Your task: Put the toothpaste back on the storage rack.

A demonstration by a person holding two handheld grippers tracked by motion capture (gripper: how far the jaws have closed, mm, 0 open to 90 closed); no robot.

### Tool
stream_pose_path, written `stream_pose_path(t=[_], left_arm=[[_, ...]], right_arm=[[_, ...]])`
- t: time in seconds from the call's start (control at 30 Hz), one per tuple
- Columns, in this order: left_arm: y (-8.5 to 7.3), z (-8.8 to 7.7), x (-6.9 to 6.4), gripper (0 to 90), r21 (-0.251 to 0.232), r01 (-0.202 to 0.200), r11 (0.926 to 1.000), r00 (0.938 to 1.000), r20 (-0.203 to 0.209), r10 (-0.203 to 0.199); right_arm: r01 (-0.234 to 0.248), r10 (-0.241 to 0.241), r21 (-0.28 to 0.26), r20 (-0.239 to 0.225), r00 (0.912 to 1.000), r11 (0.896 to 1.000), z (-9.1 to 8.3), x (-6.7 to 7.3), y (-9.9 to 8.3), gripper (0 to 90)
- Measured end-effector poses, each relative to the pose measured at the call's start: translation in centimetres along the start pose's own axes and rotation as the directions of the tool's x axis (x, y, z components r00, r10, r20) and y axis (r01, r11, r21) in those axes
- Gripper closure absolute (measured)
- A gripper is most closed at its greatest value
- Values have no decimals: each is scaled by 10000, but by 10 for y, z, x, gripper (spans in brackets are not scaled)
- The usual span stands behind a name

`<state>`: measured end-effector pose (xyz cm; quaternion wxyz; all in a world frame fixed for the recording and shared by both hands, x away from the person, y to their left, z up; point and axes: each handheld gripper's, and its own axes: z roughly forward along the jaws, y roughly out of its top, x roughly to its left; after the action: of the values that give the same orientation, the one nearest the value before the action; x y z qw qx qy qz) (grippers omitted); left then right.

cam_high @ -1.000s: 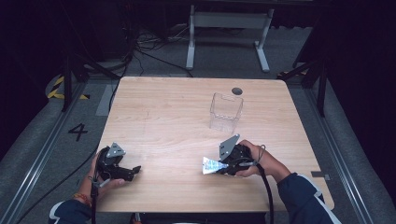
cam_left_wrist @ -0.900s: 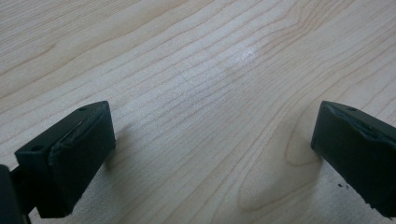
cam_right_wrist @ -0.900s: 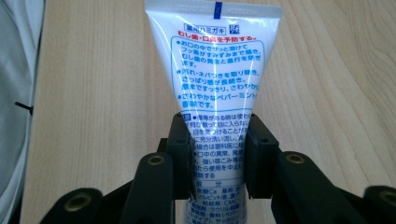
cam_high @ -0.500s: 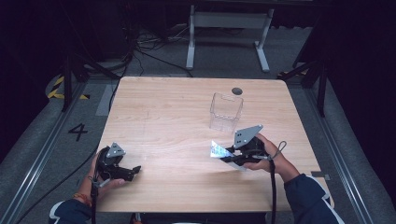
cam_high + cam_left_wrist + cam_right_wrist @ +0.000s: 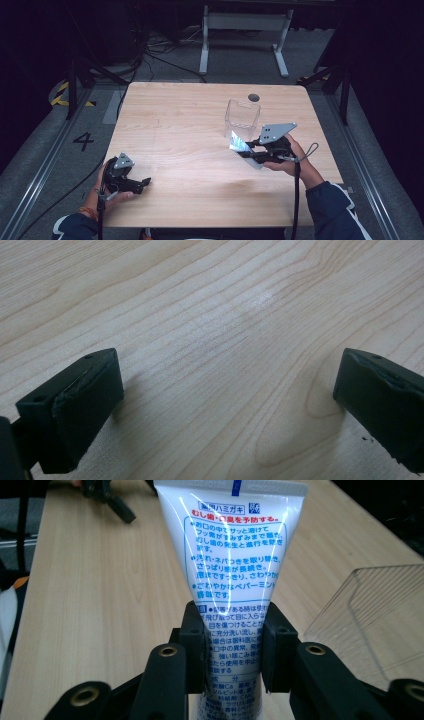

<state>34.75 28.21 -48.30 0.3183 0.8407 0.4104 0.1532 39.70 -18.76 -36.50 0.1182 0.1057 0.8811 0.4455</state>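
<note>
Toothpaste tube (image 5: 235, 555) in right tongs (image 5: 234, 645), crimped end pointing away

We saw the wooden table (image 5: 190, 130) whole from above its near edge, facing forward and down. Left gripper view sat very close over bare tabletop. Right gripper view looked across the table; it shared the clear container (image 5: 380, 615) with high view.
</note>
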Motion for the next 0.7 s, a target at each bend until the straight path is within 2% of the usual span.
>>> stream_pose_path(t=[0.2, 0.27, 0.43, 0.63, 0.7], left_arm=[[0, 0, -1, 1, 19, 83, 10000, 10000, 18, -83], [0, 0, 0, 1, 2, 0, 10000, 10000, 1, 0], [0, 0, 0, 1, 4, 3, 10000, 10000, 6, -3], [0, 0, 0, 1, 10, 6, 10000, 10000, -4, -6], [0, 0, 0, 1, 11, 6, 10000, 10000, -3, -6]], right_arm=[[-67, 92, -449, 557, 9984, 9990, -7, -10, 11, 694], [-53, 95, -566, 726, 9973, 9984, -9, -14, 16, 694], [-167, 284, -1014, 1151, 9929, 9947, -12, -28, 26, 694], [-303, 521, -1482, 1460, 9879, 9885, -11, -42, 36, 694], [-452, 692, -1683, 1398, 9878, 9847, -10, -47, 38, 694]])
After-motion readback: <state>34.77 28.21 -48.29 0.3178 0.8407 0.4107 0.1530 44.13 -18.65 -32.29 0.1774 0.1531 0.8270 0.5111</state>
